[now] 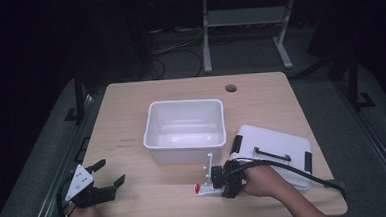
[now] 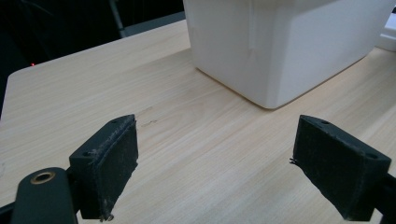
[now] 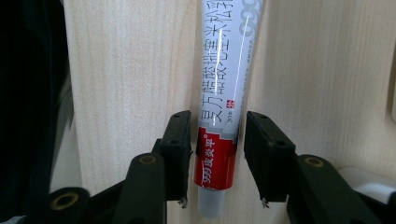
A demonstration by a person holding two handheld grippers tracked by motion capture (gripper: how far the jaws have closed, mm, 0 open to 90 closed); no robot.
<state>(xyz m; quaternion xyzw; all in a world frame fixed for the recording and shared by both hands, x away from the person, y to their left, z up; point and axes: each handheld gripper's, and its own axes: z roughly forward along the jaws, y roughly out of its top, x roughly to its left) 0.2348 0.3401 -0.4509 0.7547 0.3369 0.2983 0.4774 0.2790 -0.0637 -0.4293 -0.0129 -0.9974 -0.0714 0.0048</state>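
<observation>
While the table (image 1: 131, 121) carries a white bin (image 1: 184, 129) at centre and its lid (image 1: 276, 151) at 4 o'clock, the left tongs (image 1: 107, 175) gape wide at 8 o'clock. Right tongs (image 3: 217, 140) straddle the ointment tube (image 3: 224, 93) at 6 o'clock, narrow, left pad touching, right pad just clear.

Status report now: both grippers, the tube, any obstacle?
Left gripper open, idle. Right gripper straddles tube, small gap at one pad. Nothing blocking.

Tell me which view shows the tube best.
The right gripper view: the tube runs lengthwise between the jaws, its print sharp. The high view shows a small red-and-white sliver beside the right hand-held gripper.
</observation>
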